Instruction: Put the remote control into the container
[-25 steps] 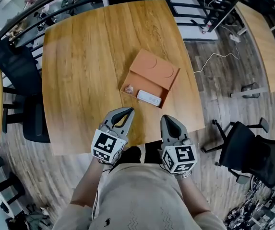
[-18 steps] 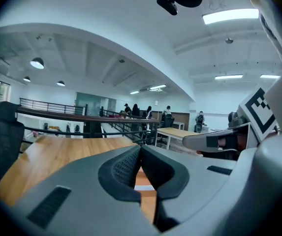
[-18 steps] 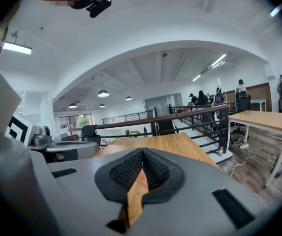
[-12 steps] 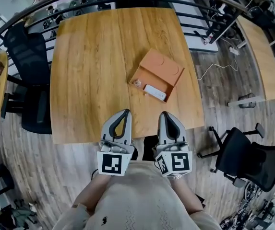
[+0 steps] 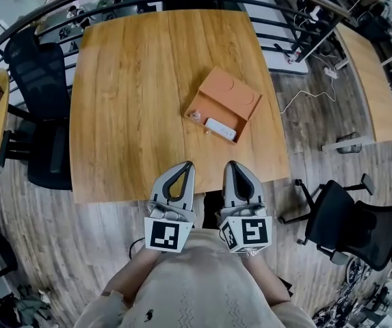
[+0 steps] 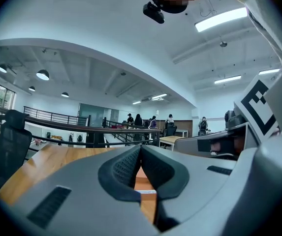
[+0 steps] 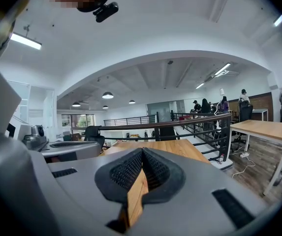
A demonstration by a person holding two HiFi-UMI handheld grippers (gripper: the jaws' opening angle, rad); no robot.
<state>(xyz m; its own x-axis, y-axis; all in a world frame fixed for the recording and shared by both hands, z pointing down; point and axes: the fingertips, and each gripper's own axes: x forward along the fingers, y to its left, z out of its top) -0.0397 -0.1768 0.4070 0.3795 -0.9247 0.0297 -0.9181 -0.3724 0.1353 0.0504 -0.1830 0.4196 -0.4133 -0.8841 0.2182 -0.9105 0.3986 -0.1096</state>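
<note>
Head view: the remote control (image 5: 221, 129) lies inside the orange container (image 5: 237, 96) on the table (image 5: 127, 101).
The left gripper (image 5: 187, 164) and right gripper (image 5: 228, 163) hover at the near table edge. Left gripper view: jaws closed, empty. Right gripper view: jaws closed, empty.

Table (image 5: 127, 101): large, light wood, rounded corners; fills the middle of the head view.
Chair, left (image 5: 42, 80): black office chair, close against the table's left edge.
Chair, right (image 5: 356, 227): black swivel chair on a star base, on the floor apart from the table's near right corner.
Second table (image 5: 363, 80): same light wood, narrow, at the right of the head view.
Floor (image 5: 312, 156): grey-brown wood planks.
Cable (image 5: 298, 96): white, lies loose on the floor between the two tables.
Railing (image 7: 190, 120): dark metal, beyond the table's far edge.
Strip light (image 6: 223, 18): long, lit, on a white ceiling.
Pendant lamp (image 6: 43, 74): round, farther back.
People (image 6: 138, 120): several, far off behind the railing; too small to detail.
</note>
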